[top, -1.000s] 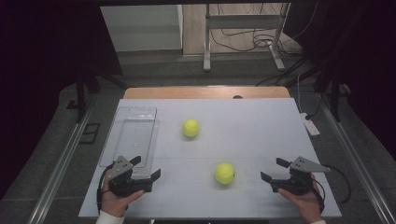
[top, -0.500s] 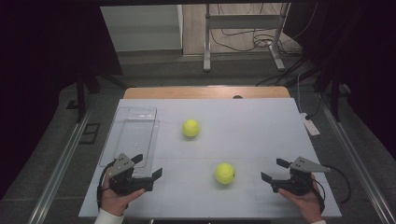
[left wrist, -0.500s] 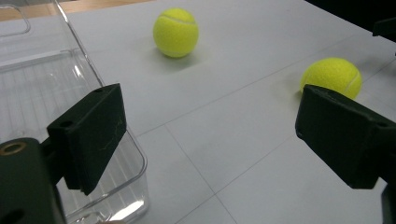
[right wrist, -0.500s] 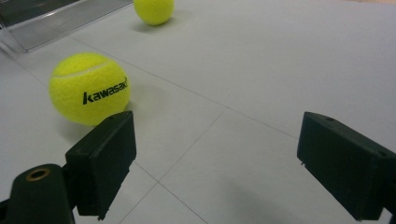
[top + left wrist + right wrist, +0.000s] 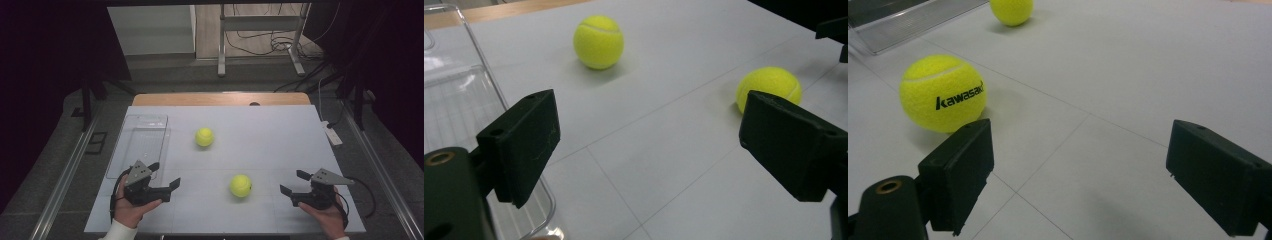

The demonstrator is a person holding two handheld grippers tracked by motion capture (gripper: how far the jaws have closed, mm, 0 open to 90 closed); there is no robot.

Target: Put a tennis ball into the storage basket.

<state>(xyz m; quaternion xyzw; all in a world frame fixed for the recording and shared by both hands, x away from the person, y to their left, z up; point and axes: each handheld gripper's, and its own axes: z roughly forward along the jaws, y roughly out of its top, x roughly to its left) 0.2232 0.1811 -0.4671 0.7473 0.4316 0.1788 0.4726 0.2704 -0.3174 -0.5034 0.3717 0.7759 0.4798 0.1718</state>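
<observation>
Two tennis balls (image 5: 204, 137) on white table (image 5: 280, 135), clear tray (image 5: 137, 145) left, open left gripper (image 5: 165, 175) beside tray

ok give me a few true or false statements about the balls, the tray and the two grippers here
1. Two yellow tennis balls lie on the table. True: the near ball and the far ball both rest on the white table.
2. A ball sits inside the clear tray. False: the clear tray holds no ball; both balls lie on the table outside it.
3. The left gripper holds a ball. False: the left gripper is open with nothing between its jaws.
4. The right gripper is open and empty. True: the right gripper has its jaws apart, with bare table between them.
5. The tray stands on the left side of the table. True.
</observation>
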